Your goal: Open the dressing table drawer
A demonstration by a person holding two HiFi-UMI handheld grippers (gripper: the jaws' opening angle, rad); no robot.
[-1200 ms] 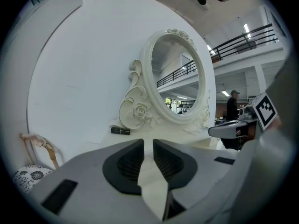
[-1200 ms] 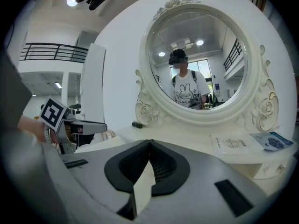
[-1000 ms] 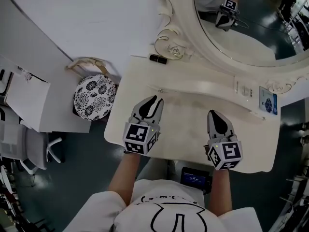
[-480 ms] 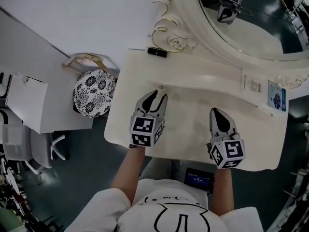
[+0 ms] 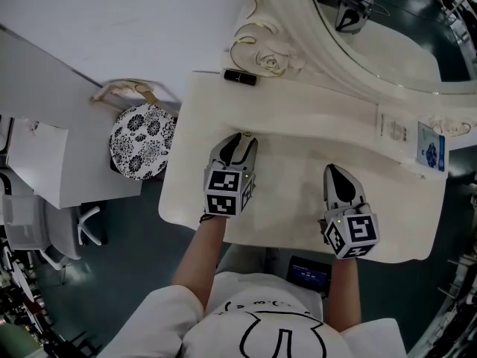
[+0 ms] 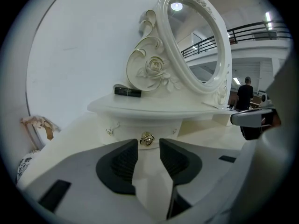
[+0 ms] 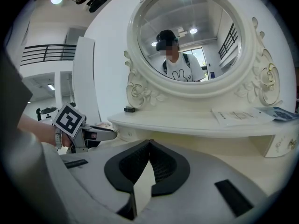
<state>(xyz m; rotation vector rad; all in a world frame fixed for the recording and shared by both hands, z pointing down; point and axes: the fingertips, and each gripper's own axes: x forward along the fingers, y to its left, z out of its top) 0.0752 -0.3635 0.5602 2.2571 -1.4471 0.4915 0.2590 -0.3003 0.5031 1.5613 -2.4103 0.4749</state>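
**Drawer not yet opened: knob lined up, not gripped**

Nothing done so far on the drawer (image 6: 142, 127): shut flush beneath the left end of the raised shelf (image 5: 320, 114) of the dressing table (image 5: 298, 200), near the tabletop's left edge. Aimed straight at its gold knob (image 6: 146, 138) with the left gripper (image 6: 148, 146): jaws released and just been widening, knob just ahead of the tips, nothing pinched. Held over the tabletop's front right with the right gripper (image 7: 149, 143), clenched tip to tip on nothing.

Left to do, by the look of it: ease forward, close on the gold knob, pull toward the front edge.

No telling what lies inside the drawer while shut. Same for a second small drawer front (image 7: 279, 146) under the shelf's right end. On the shelf: black tube (image 5: 240, 77) at the left back corner, leaflet (image 5: 393, 129) and card (image 5: 432, 146) toward the right end.
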